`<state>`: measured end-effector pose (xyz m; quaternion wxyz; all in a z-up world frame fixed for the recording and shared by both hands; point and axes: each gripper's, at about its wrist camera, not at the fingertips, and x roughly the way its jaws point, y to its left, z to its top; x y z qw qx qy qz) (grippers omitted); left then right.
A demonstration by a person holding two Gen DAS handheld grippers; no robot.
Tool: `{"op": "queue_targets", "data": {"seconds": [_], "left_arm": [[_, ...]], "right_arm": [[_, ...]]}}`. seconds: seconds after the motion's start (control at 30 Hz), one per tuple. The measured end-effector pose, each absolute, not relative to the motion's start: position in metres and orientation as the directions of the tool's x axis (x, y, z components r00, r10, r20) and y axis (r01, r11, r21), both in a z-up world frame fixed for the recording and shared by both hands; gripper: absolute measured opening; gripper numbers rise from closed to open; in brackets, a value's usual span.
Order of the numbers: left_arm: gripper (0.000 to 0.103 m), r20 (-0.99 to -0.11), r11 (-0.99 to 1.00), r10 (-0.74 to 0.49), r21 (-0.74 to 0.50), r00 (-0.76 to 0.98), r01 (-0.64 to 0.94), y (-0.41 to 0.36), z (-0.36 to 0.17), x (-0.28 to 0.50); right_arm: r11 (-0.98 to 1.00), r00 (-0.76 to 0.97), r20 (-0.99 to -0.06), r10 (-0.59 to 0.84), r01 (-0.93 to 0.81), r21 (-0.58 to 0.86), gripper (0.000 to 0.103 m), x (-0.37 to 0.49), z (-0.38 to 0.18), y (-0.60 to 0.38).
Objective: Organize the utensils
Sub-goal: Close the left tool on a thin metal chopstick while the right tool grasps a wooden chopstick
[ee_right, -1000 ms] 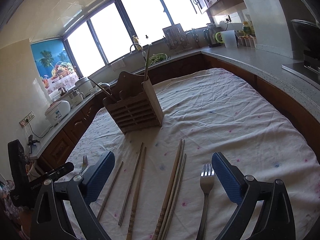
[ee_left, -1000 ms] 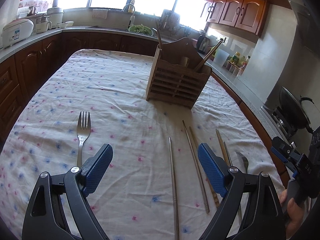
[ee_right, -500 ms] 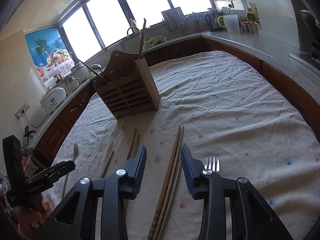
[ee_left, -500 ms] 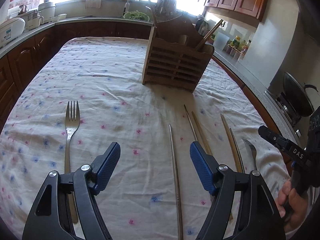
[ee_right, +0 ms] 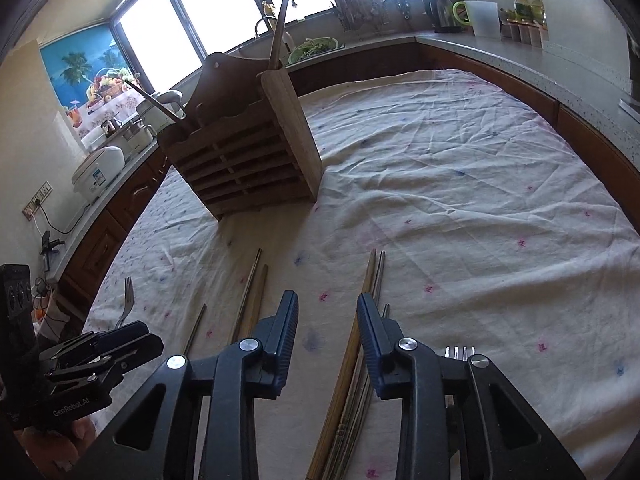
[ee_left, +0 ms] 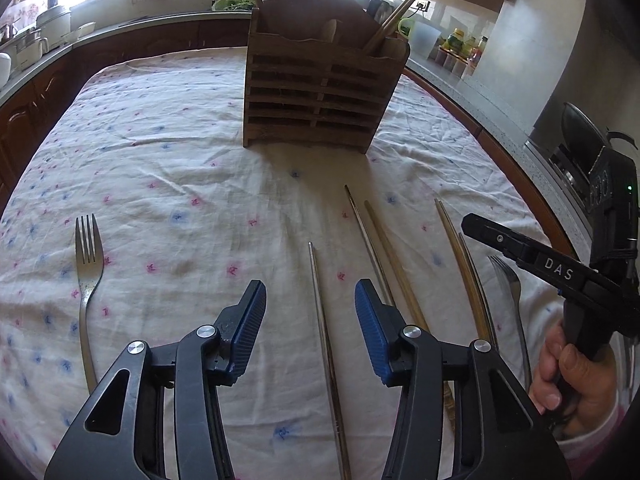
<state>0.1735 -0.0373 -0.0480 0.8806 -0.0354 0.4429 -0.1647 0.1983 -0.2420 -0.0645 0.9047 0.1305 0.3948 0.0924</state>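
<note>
Left gripper (ee_left: pixel 310 312): jaws closing around a single metal chopstick (ee_left: pixel 320 312) that lies between the pads, not yet pinched; right gripper (ee_right: pixel 328 320): jaws also closing, low over the cloth, a bundle of chopsticks (ee_right: pixel 370 280) just beside its right pad, nothing clamped. Still flat on the tablecloth (ee_left: pixel 180 160): another chopstick pair (ee_left: pixel 380 248), one fork (ee_left: pixel 89 264) far left, a second fork (ee_left: pixel 506 280) far right. The wooden holder (ee_left: pixel 320 92) stands upright behind them with only a few sticks in it, so the sorting looks barely begun, most pieces left to lift.
</note>
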Motion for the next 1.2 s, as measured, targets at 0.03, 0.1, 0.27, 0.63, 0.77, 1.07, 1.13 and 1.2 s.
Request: {"op": "queue_targets", "data": {"seconds": [0.03, 0.1, 0.27, 0.63, 0.77, 1.07, 1.13, 1.2], "left_arm": [[0.045, -0.772, 0.942, -0.323, -0.208, 0.548, 0.262, -0.038, -0.050, 0.176], [0.041, -0.780, 0.941, -0.323, -0.206, 0.537, 0.267, -0.039, -0.053, 0.179], [0.040, -0.803, 0.940, -0.322, -0.208, 0.501, 0.270, -0.041, -0.064, 0.187], [0.036, -0.821, 0.935, -0.290, -0.132, 0.493, 0.329, -0.058, -0.069, 0.204], [0.029, -0.825, 0.933, -0.239, -0.049, 0.513, 0.355, -0.069, -0.070, 0.204], [0.005, -0.824, 0.927, -0.233, -0.028, 0.516, 0.373, -0.073, -0.068, 0.208], [0.004, -0.816, 0.929, -0.268, -0.078, 0.513, 0.362, -0.064, -0.064, 0.206], [0.004, -0.803, 0.930, -0.296, -0.117, 0.518, 0.349, -0.055, -0.058, 0.202]], "right_arm": [[0.950, 0.664, -0.697, 0.270, -0.064, 0.307, 0.030, 0.202, -0.067, -0.241], [0.950, 0.647, -0.713, 0.272, -0.063, 0.305, 0.029, 0.208, -0.072, -0.241], [0.956, 0.613, -0.746, 0.260, -0.055, 0.287, 0.028, 0.222, -0.082, -0.239], [0.961, 0.592, -0.765, 0.254, -0.064, 0.269, 0.025, 0.251, -0.087, -0.235], [0.961, 0.601, -0.758, 0.253, -0.066, 0.268, 0.024, 0.251, -0.088, -0.234], [0.961, 0.597, -0.765, 0.242, -0.040, 0.273, 0.006, 0.252, -0.087, -0.239], [0.951, 0.603, -0.752, 0.266, -0.038, 0.306, 0.006, 0.247, -0.083, -0.242], [0.948, 0.622, -0.733, 0.275, -0.047, 0.316, 0.006, 0.240, -0.074, -0.241]]}}
